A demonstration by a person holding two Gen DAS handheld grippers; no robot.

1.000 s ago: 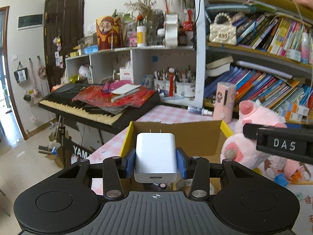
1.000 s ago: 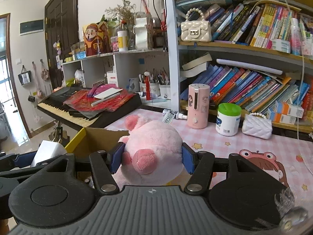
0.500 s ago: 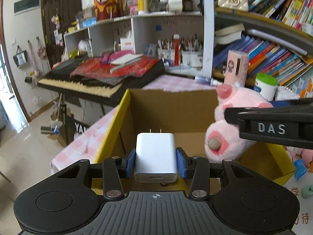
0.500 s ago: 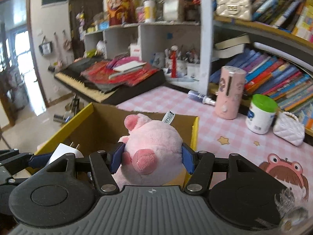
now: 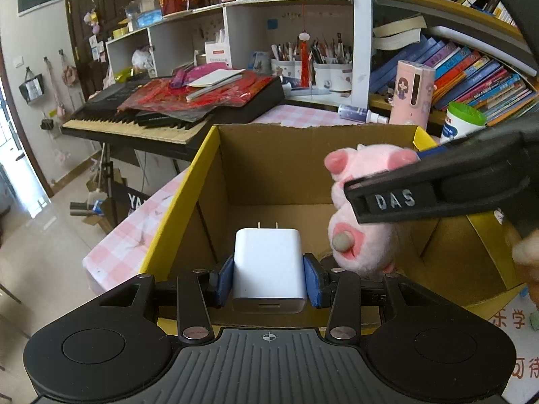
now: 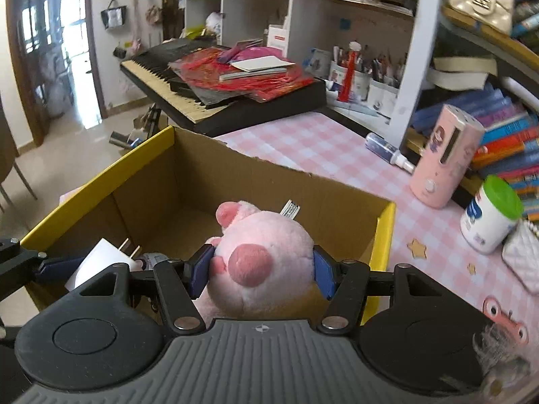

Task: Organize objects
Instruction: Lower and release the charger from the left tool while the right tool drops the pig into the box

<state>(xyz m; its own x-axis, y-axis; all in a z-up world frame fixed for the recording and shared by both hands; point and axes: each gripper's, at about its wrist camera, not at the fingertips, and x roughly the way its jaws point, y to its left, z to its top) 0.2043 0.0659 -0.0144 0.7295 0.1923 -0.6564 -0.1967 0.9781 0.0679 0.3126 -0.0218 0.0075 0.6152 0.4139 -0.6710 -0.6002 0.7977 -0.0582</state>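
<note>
We hold both loads over the box (image 5: 303, 175): left tool (image 5: 268, 276) pinching charger (image 5: 267, 262), right tool (image 6: 261, 269) pinching plush pig (image 6: 266, 249). Next: lower, release.

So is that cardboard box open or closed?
Open. The cardboard box has no lid over it; its brown inside shows, with the pink plush pig held over it.

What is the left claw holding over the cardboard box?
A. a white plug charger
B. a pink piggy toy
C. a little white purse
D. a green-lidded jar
A: the left claw has its blue pads pressed on both sides of the white plug charger above the cardboard box, while the pink piggy toy sits in the right claw.
</note>
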